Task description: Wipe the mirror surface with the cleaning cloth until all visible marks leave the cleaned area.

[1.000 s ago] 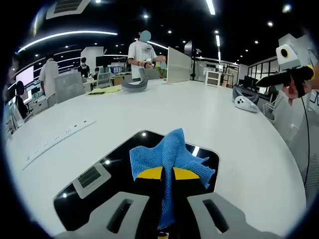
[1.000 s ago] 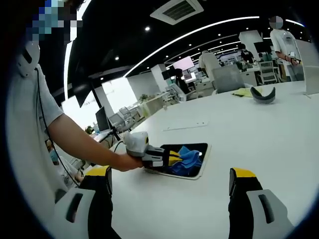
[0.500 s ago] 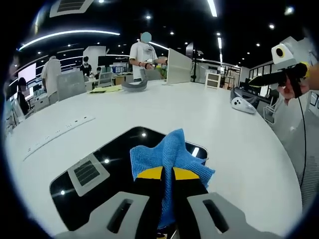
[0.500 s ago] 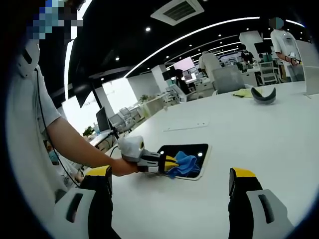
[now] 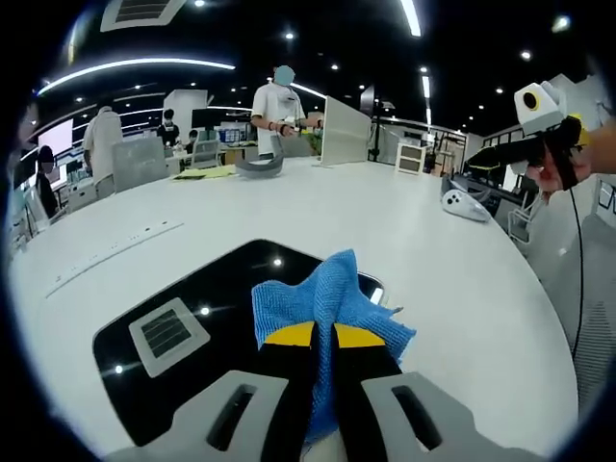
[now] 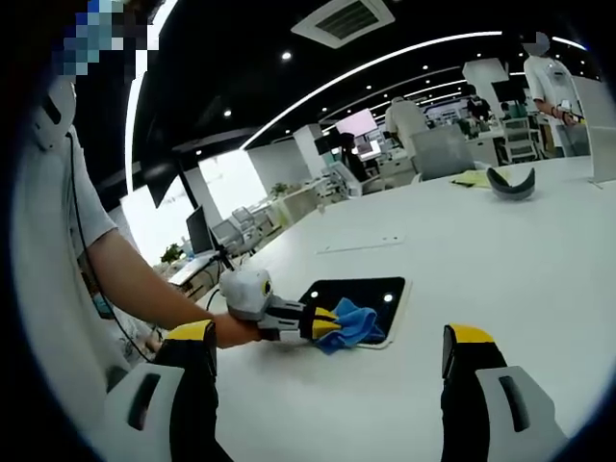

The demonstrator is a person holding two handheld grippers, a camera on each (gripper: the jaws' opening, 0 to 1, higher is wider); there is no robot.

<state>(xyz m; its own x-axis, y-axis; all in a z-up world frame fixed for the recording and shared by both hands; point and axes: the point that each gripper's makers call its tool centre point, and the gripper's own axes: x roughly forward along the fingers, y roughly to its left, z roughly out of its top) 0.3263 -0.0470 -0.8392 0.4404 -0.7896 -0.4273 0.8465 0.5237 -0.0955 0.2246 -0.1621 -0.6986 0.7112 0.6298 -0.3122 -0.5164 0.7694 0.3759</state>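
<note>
The dark mirror [image 5: 183,318] lies flat on the white table and reflects ceiling lights. My left gripper [image 5: 323,335] is shut on the blue cleaning cloth [image 5: 332,298], which rests at the mirror's near right edge. In the right gripper view the same mirror [image 6: 361,292] lies at mid-table, with the blue cloth [image 6: 353,325] at its near corner, pinched by the left gripper [image 6: 325,324] in a person's hand. My right gripper [image 6: 327,361] is held high off the table, jaws wide apart with nothing between them. It also appears at upper right in the left gripper view [image 5: 539,144].
The white table [image 5: 404,231] is broad. A long white strip [image 5: 111,255] lies left of the mirror, a grey curved object [image 5: 260,166] and yellow papers [image 5: 204,173] at the far side, a white device [image 5: 464,204] at right. People stand beyond the table.
My left gripper has drawn the cloth back across the mirror toward its near edge; more bare mirror shows ahead of the cloth. The right gripper has stayed put.
</note>
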